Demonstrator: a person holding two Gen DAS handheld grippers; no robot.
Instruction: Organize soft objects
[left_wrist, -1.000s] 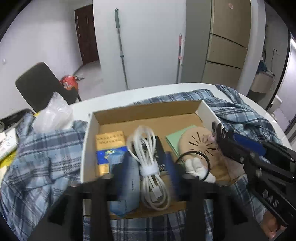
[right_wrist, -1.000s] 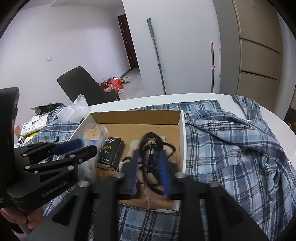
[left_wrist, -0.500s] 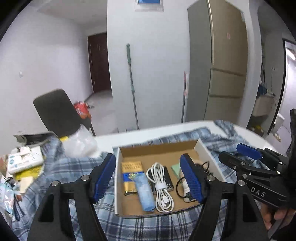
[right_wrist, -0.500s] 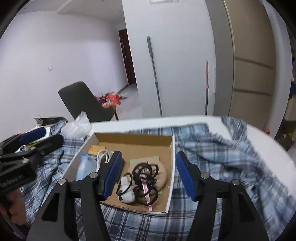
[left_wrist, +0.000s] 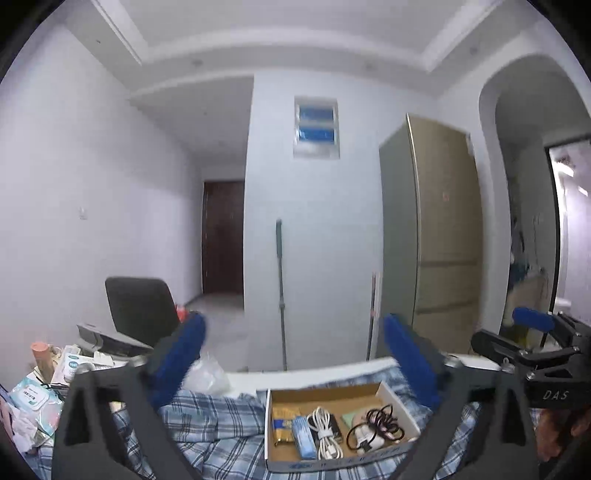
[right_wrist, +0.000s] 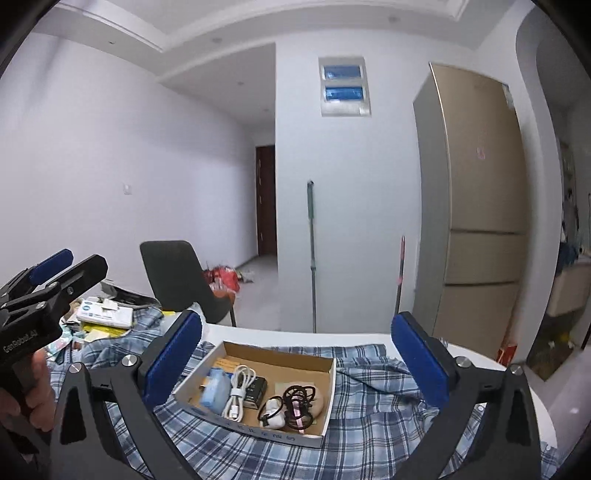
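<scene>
Fingers (left_wrist: 410, 354) of the left gripper (left_wrist: 295, 350) stand spread wide with nothing between them, raised high above the worktop (left_wrist: 251, 376); their blue pads are smeared by blur. The right gripper (right_wrist: 295, 354) is the same: its fingers (right_wrist: 417, 362) are wide apart and bare, held well above the things below. Each gripper shows at the edge of the other's view, cut off by the frame, with part of a hand behind it.

A blue plaid cloth (right_wrist: 369, 413) covers most of the white worktop in loose folds; its near edge runs out of both views and the finger frames hide parts of it. On the cloth sits an open cardboard box (right_wrist: 273, 350), tray-like, with writing along its near white wall too small to read.

Inside the box, from its left: a yellow packet (left_wrist: 282, 424), half under a light blue pouch (right_wrist: 214, 387); a coiled white cable (right_wrist: 240, 387) lying on a black box (right_wrist: 258, 387) that it partly hides; a tan round pad (right_wrist: 317, 400) with a green sheet (left_wrist: 351, 419) peeking from beneath in the left view only; a white lump (right_wrist: 275, 408) whose nature is hard to tell; and black hair ties (right_wrist: 299, 398) tangled on top.

A heap of papers and packets (left_wrist: 40, 391) lies at the worktop's far left, blurred, and a clear plastic bag (left_wrist: 208, 376) is partly behind the left finger.
</scene>
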